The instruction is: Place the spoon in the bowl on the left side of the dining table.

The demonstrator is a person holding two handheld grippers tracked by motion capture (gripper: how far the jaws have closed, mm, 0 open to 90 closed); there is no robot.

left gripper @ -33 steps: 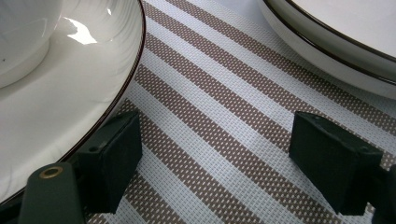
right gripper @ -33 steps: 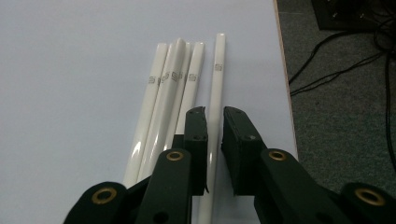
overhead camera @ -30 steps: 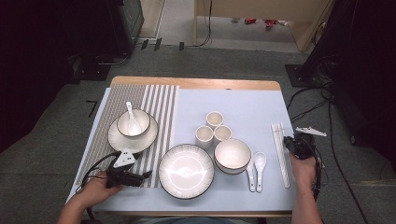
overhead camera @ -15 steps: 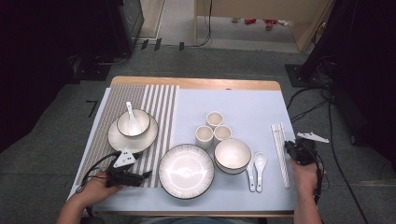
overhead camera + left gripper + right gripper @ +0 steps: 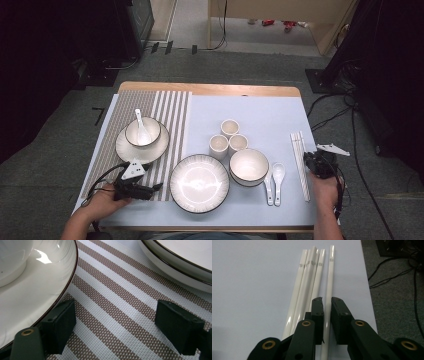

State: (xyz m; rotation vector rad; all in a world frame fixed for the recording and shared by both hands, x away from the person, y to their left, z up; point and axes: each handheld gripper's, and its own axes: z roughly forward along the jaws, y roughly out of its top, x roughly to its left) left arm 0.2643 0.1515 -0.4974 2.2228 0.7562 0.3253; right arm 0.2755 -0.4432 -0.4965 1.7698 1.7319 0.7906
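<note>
- Chopstick (image 5: 329, 282) work sits at the tabletop's (image 5: 260, 110) right side: your right tongs (image 5: 326, 305) stand nearly closed around the outermost white chopstick, their jaws narrow with the stick running between them; whether the pads actually press on it is hard to tell.
- That single chopstick lies just beside the bundle of other chopsticks (image 5: 308, 277), a little apart from them toward the tabletop's right edge.
- From above, the chopsticks (image 5: 300, 160) lie right of the two white spoons (image 5: 274, 182), which in turn lie just right of the empty bowl (image 5: 248, 167).
- Your left tongs (image 5: 115, 322) stand wide with nothing between them, low over the striped placemat (image 5: 120, 290).
- Those left tongs (image 5: 156, 189) sit left of the large plate (image 5: 199, 183), in front of the saucer plate (image 5: 142, 147) that carries a bowl and spoon.
- Three small cups (image 5: 228, 137) cluster behind the empty bowl.
</note>
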